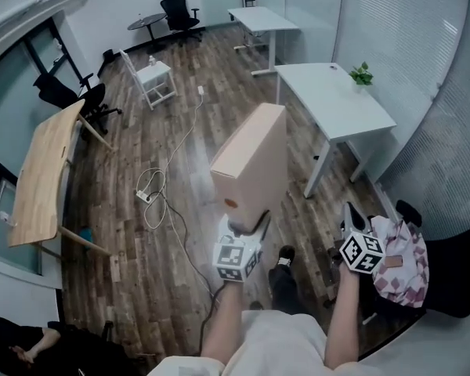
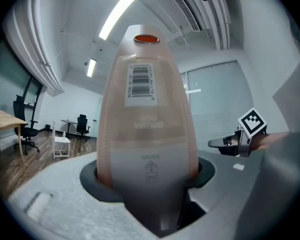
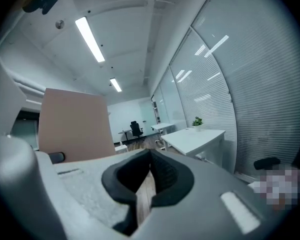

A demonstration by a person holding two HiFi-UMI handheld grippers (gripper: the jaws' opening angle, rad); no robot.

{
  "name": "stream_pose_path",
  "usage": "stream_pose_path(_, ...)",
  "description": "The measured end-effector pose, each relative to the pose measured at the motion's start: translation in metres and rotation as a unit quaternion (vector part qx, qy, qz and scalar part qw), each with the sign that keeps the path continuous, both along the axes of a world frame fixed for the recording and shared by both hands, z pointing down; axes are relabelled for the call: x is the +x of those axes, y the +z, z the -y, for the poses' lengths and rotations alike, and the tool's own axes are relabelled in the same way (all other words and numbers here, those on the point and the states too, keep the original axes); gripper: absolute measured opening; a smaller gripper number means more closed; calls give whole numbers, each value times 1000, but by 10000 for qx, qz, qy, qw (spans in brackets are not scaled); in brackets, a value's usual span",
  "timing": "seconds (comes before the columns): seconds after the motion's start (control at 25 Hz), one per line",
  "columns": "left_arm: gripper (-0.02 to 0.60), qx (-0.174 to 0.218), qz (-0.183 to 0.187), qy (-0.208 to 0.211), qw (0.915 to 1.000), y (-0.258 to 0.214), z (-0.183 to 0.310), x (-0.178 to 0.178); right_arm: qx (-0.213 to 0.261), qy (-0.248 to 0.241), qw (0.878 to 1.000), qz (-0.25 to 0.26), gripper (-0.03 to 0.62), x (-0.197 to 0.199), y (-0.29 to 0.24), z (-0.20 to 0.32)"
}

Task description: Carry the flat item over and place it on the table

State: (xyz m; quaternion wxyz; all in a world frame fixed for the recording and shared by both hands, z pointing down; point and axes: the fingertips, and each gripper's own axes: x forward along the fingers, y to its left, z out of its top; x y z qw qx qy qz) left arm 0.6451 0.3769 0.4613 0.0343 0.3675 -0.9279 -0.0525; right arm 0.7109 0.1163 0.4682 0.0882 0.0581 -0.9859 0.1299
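Left gripper [image 1: 245, 225] clamps box [image 1: 252, 157], jaws wide; right gripper [image 1: 352, 216] at its 3 o'clock, jaws together, empty; table [image 1: 341, 104] at 1 o'clock.

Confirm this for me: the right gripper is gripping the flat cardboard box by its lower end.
Wrong gripper. It is the left gripper that is gripping the flat cardboard box by its lower end; the left gripper view shows the box between its jaws.

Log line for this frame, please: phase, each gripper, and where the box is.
phase: carry | left gripper: shut on flat cardboard box, upright, above floor | right gripper: shut, empty | white table: ahead, nothing placed yet
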Motion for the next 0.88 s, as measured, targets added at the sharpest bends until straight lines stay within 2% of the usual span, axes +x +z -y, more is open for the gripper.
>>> stream_pose_path(0.12, 302, 6, 81, 86, 9999, -7, 10, -29, -109, 146, 9998, 68, 2, -20, -8, 18)
stream_pose_path(0.28, 302, -36, 1, -48, 10000, -8, 9, -52, -315, 152, 9993, 88, 2, -41, -4, 22)
stream_pose_path(0.4, 302, -11, -54, -115, 9999, -9, 17, -80, -457, 41, 9989, 78, 2, -75, 1, 27)
stream_pose_path(0.64, 302, -208, 17, -141, 9997, -8, 32, -136, -428, -180, 9989, -45, 2, -145, 12, 37)
stream_pose_path(0.88, 302, -302, -136, -371, 9988, 0, 48, -217, -302, -439, 9984, -182, 2, -234, 14, 59)
